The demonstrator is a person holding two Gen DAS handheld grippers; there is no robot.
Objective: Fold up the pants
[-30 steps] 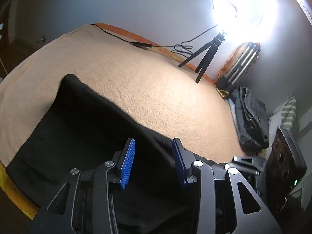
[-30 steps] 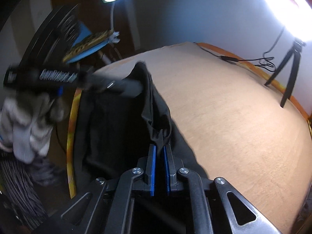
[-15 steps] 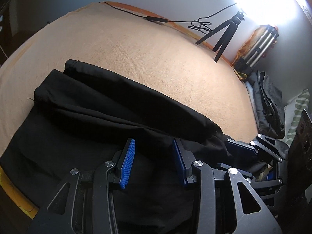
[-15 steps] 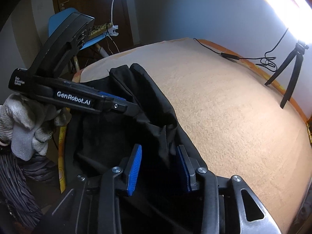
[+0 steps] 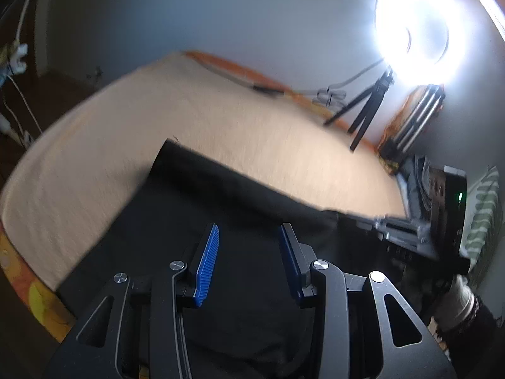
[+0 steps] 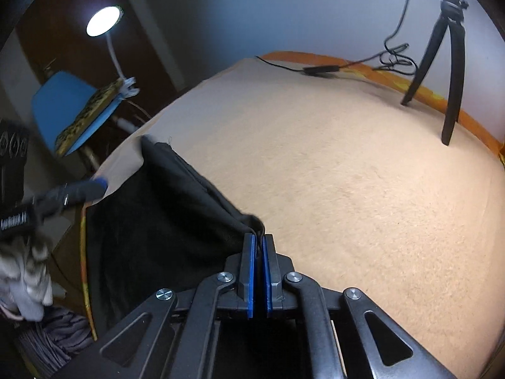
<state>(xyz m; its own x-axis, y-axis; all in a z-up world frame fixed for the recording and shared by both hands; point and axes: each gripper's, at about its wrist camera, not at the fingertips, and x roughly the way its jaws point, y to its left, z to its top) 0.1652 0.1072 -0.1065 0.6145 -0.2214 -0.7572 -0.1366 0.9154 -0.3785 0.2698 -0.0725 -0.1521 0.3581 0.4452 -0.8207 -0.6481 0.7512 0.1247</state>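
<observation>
Dim room, lit by a blown-out ring light [image 5: 413, 25] at upper right of left wrist view and a small desk lamp [image 6: 103, 21] in right wrist view. Left view motion-blurred; fisheye bends edges; black pants [image 5: 221, 208] lose detail w/ shadow.

Ring light [image 5: 416, 28], tripod [image 6: 448, 60], blue chair [image 6: 60, 107]
</observation>
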